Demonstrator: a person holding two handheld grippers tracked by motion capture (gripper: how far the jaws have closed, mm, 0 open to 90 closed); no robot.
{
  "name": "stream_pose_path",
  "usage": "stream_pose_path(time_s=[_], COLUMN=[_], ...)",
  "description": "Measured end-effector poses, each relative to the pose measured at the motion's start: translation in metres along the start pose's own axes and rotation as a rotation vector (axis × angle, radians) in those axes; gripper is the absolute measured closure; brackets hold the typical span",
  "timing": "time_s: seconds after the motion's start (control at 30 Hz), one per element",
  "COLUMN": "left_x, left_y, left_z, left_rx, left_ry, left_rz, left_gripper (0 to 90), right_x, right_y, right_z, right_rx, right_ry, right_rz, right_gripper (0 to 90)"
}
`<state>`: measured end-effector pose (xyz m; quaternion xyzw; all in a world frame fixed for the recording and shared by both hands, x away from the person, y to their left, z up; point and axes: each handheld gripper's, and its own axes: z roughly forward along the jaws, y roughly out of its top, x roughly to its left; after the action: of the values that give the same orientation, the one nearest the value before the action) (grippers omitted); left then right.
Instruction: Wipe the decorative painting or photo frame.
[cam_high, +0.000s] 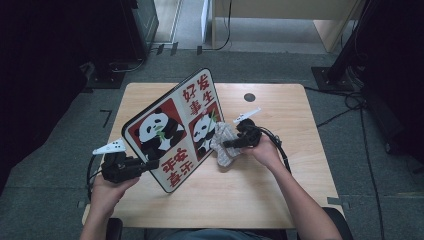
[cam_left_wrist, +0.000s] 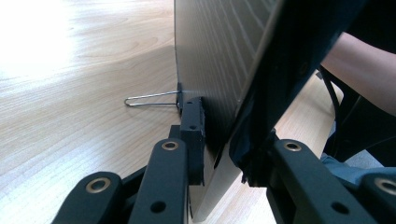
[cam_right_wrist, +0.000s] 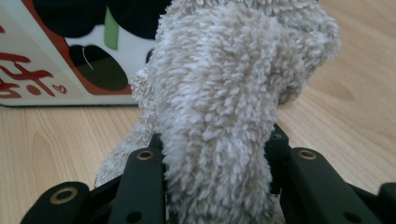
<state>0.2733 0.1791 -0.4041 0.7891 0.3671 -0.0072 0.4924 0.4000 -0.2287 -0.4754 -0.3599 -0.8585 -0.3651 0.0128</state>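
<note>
A panel printed with pandas and red characters (cam_high: 172, 127) stands tilted on its lower edge on the wooden table (cam_high: 280, 190). My left gripper (cam_high: 150, 164) is shut on the panel's near left edge (cam_left_wrist: 219, 140), one jaw on each face. A wire stand leg (cam_left_wrist: 149, 99) sticks out from the panel's back onto the table. My right gripper (cam_high: 227, 144) is shut on a beige fluffy cloth (cam_high: 222, 142), whose pile bulges up between the jaws (cam_right_wrist: 215, 130). The cloth sits against the lower right part of the panel's printed face (cam_right_wrist: 70, 60).
A dark round hole (cam_high: 249, 97) lies in the table near its far edge. Black equipment and cables stand on the floor to the left and right of the table. A wooden cabinet (cam_high: 280, 20) stands behind the table.
</note>
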Motion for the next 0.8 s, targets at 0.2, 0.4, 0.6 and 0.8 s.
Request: stream_pose_path(time_s=[0.2, 0.4, 0.6, 0.8], left_x=[0.000, 0.000, 0.000, 0.001], left_y=[0.000, 0.000, 0.000, 0.000], left_z=[0.000, 0.000, 0.001, 0.001], left_rx=[-0.003, -0.003, -0.005, -0.010], left_ry=[0.005, 0.006, 0.005, 0.003], left_rz=[-0.001, -0.007, -0.007, -0.007], left_gripper=[74.5, 74.6, 74.4, 74.5], right_x=[-0.002, -0.001, 0.003, 0.017], right_y=[-0.001, 0.001, 0.008, 0.021], right_z=[0.003, -0.005, -0.019, -0.038], right_rx=[0.022, 0.020, 0.002, -0.044], right_ry=[0.002, 0.010, 0.012, 0.016], right_rz=[0.003, -0.003, -0.006, -0.048], right_gripper=[63.3, 64.0, 64.1, 64.1])
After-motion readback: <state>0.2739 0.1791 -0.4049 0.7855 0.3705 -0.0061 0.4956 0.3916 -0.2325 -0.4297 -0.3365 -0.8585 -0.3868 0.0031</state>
